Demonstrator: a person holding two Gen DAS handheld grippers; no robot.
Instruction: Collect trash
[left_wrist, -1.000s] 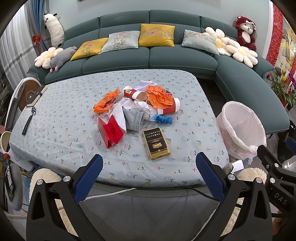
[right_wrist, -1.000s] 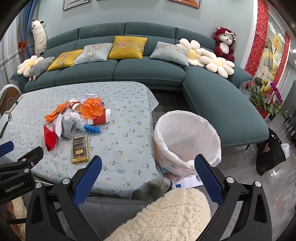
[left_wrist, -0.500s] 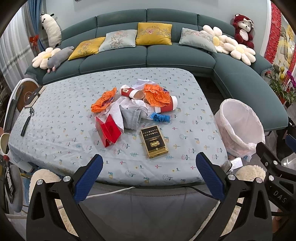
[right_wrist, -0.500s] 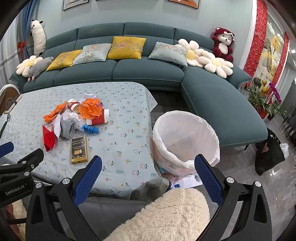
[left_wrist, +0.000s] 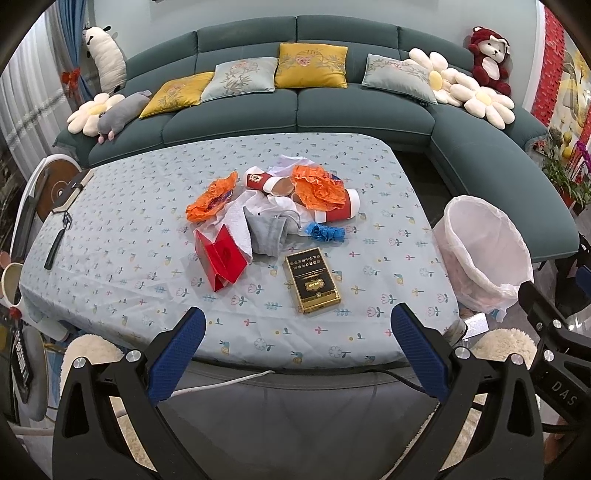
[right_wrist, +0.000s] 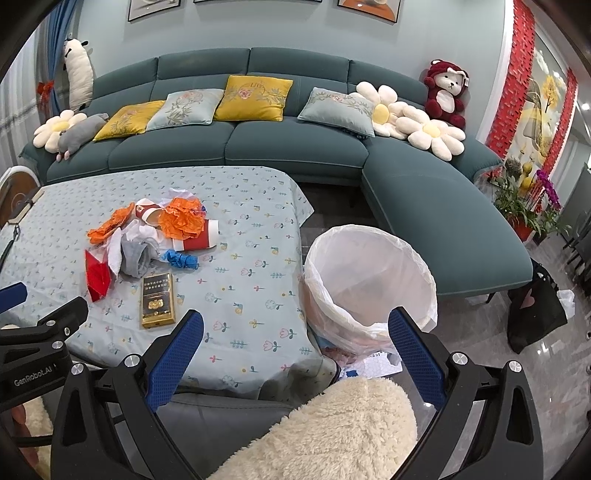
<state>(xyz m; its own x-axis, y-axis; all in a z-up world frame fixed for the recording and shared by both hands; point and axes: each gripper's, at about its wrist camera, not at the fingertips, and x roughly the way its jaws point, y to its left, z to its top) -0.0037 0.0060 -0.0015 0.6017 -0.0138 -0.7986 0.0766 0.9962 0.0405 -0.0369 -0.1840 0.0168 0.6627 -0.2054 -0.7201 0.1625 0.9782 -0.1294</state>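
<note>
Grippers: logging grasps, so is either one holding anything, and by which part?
Nothing is held: the left gripper and right gripper are both open and empty.

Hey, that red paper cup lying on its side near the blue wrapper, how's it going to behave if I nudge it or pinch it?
The red paper cup lies on its side, so a nudge would probably roll it in a curve across the tablecloth. It looks like thin paper, likely light and easy to crush if pinched hard. Orange crumpled paper rests over it and may slide off when the cup is lifted.
</note>
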